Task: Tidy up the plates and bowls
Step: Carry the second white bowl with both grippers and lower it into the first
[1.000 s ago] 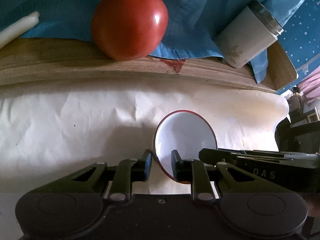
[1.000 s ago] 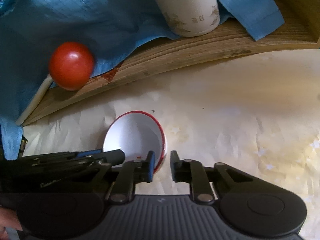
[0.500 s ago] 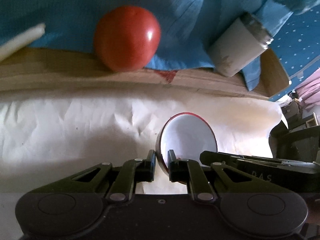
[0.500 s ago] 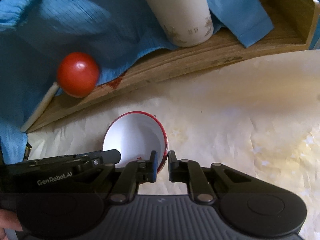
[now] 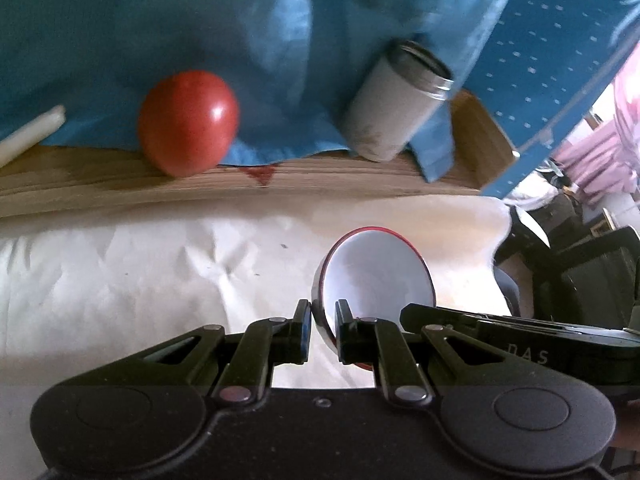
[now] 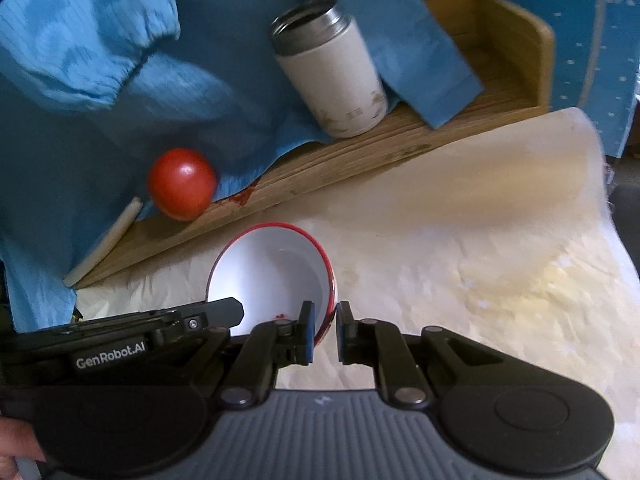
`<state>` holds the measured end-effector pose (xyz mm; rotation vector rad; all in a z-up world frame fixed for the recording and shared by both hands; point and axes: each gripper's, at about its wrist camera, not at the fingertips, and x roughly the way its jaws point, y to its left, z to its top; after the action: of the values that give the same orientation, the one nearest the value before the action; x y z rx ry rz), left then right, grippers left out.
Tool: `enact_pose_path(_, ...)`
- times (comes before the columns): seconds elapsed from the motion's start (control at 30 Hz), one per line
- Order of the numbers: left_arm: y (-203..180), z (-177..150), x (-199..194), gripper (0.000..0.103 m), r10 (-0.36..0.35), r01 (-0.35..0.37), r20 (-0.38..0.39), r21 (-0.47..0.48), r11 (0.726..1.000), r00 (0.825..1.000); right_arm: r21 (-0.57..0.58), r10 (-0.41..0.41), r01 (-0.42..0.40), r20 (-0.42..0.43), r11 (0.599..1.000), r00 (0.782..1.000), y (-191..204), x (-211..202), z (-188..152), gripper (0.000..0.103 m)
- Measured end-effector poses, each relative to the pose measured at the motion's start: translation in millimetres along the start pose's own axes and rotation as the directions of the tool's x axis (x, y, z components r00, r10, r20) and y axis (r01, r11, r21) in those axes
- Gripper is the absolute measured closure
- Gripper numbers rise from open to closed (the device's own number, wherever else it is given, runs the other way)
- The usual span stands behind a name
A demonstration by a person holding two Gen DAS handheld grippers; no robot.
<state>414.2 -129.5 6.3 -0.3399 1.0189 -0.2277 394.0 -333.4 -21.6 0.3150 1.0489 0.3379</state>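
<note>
Wrist views: both tools (image 5: 323, 332) (image 6: 323, 334) astride bowl (image 6: 272, 276) rim.

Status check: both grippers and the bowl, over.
Left gripper and right gripper each clamped on the bowl rim, opposite sides. Bowl tilted over the paper. Tomato and tumbler on the board behind, apart.

We are counting one bowl (image 6: 276, 276), one tomato (image 6: 182, 189), one flask (image 6: 330, 70), one white stick (image 6: 105, 245), one blue cloth (image 6: 120, 92), one wooden board (image 6: 360, 148) and two grippers (image 5: 323, 330) (image 6: 323, 334).
</note>
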Motion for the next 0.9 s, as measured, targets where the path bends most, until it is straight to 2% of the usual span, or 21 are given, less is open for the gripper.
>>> enact_pose_path(0.4, -44.9, -14.5, 1.2, 0.09, -0.1, 0.107, -0.058, 0.132, 0.985, 0.993, 0.112, -0.067, 0.059, 0.071, 0.992, 0.995, -32.0, -46.1, -34.0, 0.091)
enact_pose_path(0.63, -68.7, -26.7, 10.0, 0.09, -0.141, 0.166, -0.131, 0.209, 0.964, 0.981, 0.184, -0.111, 0.096, 0.073, 0.978, 0.991, -51.9, -64.0, -59.5, 0.09)
enact_pose_path(0.9, -83.2, -38.1, 20.4, 0.09, -0.166, 0.215, -0.202, 0.254, 0.943, 0.965, 0.244, -0.132, 0.11, 0.074, 0.964, 0.989, -66.1, -73.6, -81.3, 0.09)
